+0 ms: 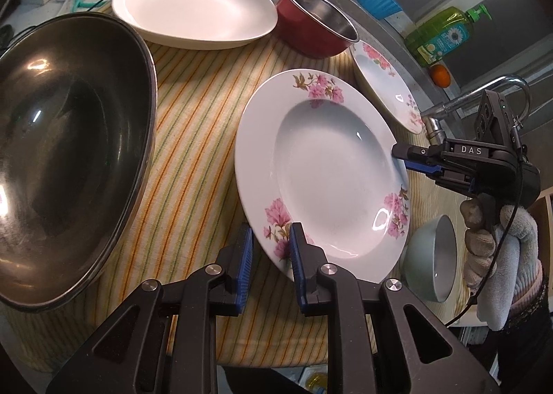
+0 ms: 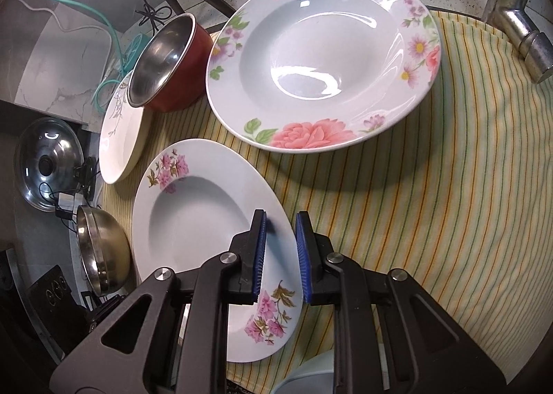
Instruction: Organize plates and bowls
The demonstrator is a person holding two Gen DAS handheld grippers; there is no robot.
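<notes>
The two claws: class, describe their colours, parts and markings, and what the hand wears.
Each claw, left and right, has black arms with silver rivets and blue ribbed pads. The right body reads "DAS" and trails a thin black cable. Its hand wears a grey knitted glove.

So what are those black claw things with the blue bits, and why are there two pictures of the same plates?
Those claws are hand-held grippers; a person holds one in each hand. You can see a gloved hand on one handle. Each gripper carries a camera looking along its fingers, so there are two pictures: one from the left gripper, one from the right gripper. Both pinch the rim of the same plate with pink flowers, on opposite sides. On the striped cloth also sit a bigger rose plate, a white plate with grey leaves, a red bowl and a big steel bowl.
</notes>
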